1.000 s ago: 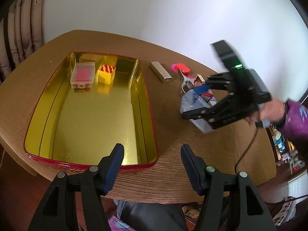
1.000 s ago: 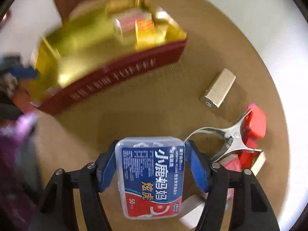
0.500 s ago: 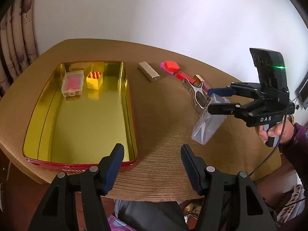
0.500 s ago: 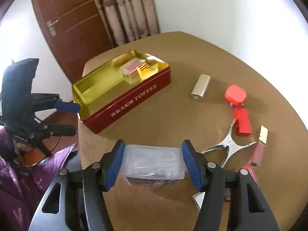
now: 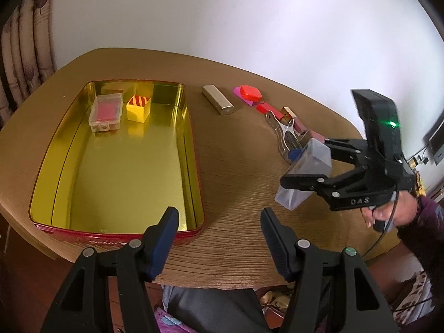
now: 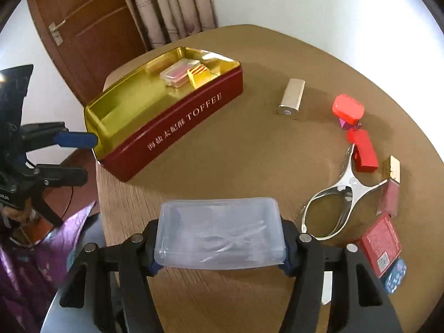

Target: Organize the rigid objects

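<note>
Now that the right gripper [image 6: 219, 245], its jaws having just closed further onto the clear plastic box [image 6: 220, 231], has carried it clear of the table [image 5: 236, 172], transfer to the gold tin [image 5: 116, 216] can follow, the left gripper [image 5: 219, 238] waiting open and empty.

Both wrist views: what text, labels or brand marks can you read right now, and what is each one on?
"TOFFEE", after a row of Chinese characters I cannot read surely: side of the red tin.
"DAS": body of the right hand-held gripper, seen from the left wrist view.
Red packet: print and a QR code, too small to read.
Tin's near wall in the left wrist view: lettering, too blurred.
Clear plastic box in the right hand-held gripper: no label showing.
</note>
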The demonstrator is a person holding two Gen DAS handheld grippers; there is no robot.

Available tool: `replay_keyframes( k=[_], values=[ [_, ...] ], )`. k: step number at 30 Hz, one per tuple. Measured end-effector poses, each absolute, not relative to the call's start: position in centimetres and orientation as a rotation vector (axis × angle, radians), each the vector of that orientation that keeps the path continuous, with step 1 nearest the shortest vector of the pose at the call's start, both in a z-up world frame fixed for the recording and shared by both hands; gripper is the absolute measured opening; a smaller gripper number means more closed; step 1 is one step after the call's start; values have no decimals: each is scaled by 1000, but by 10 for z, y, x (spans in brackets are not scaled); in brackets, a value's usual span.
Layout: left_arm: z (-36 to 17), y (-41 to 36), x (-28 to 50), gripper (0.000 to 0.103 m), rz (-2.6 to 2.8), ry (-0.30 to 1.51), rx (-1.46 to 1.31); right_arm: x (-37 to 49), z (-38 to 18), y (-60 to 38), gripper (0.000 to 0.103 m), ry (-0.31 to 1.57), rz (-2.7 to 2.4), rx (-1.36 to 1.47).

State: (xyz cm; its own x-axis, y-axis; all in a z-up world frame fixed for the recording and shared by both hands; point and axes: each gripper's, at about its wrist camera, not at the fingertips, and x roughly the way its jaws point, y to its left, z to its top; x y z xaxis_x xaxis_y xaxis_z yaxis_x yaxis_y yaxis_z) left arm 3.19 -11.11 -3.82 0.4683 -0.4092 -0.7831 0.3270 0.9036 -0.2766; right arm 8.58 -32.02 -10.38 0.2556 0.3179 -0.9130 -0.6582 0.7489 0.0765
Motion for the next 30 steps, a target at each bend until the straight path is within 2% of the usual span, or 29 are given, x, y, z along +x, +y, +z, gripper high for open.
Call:
replay_keyframes(
  k=[5, 10, 16, 30],
  values=[
    [-27, -116, 28, 63, -493, 954, -61, 60, -63, -358, 57, 1058, 627, -213],
    [-17, -143, 30, 63, -559, 943, 25, 34, -37, -441, 58, 1023, 447, -56],
    [-22, -187, 65, 63, -633, 1011, 32, 14, -39, -515, 58, 995, 309, 89],
    [-62, -284, 154, 63, -634, 1086, 211, -4, -55, -559, 58, 955, 305, 238]
  ],
)
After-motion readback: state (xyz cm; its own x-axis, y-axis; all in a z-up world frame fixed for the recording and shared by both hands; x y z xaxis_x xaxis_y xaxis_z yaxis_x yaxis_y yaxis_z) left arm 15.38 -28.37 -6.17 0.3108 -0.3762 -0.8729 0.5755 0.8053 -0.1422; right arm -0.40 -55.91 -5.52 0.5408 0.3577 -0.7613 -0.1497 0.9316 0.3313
